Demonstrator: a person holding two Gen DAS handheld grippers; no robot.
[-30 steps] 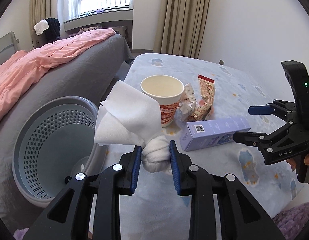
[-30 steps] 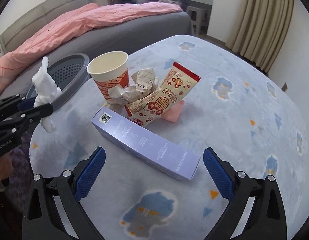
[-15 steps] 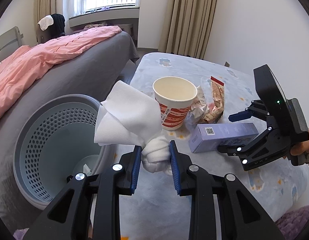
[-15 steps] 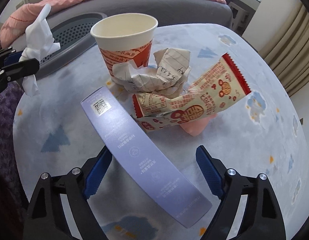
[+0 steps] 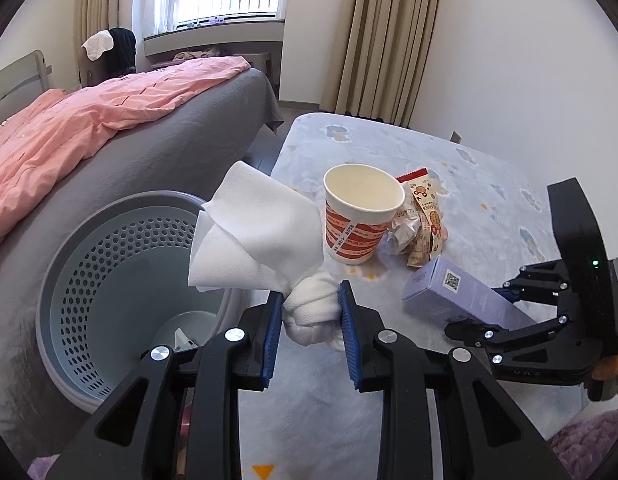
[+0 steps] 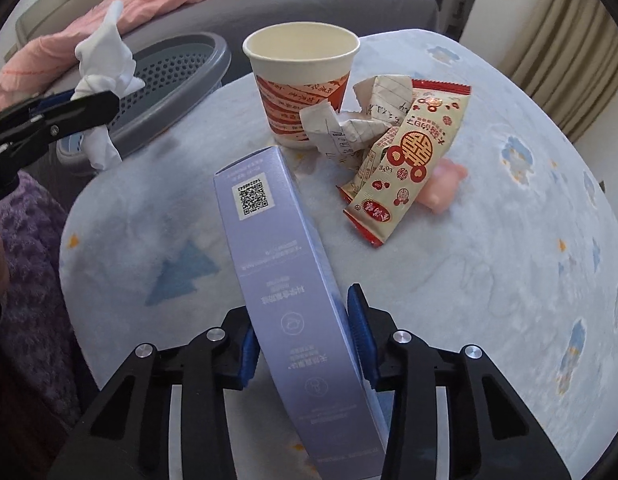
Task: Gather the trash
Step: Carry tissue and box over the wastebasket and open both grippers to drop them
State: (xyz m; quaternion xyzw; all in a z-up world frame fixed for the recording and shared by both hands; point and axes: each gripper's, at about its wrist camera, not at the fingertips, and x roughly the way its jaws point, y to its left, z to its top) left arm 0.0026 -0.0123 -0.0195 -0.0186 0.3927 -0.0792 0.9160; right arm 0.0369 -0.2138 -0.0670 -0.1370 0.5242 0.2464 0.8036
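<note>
The left gripper (image 5: 309,322) grips a white tissue (image 5: 261,236), while the right gripper (image 6: 303,340) is closing around the purple box (image 6: 277,264).

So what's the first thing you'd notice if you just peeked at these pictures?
The big white tissue bunched in the left hand-held gripper, right beside the grey basket. Next, the long purple box with the right hand-held gripper closing around it, near the paper cup on the blue tablecloth.
</note>
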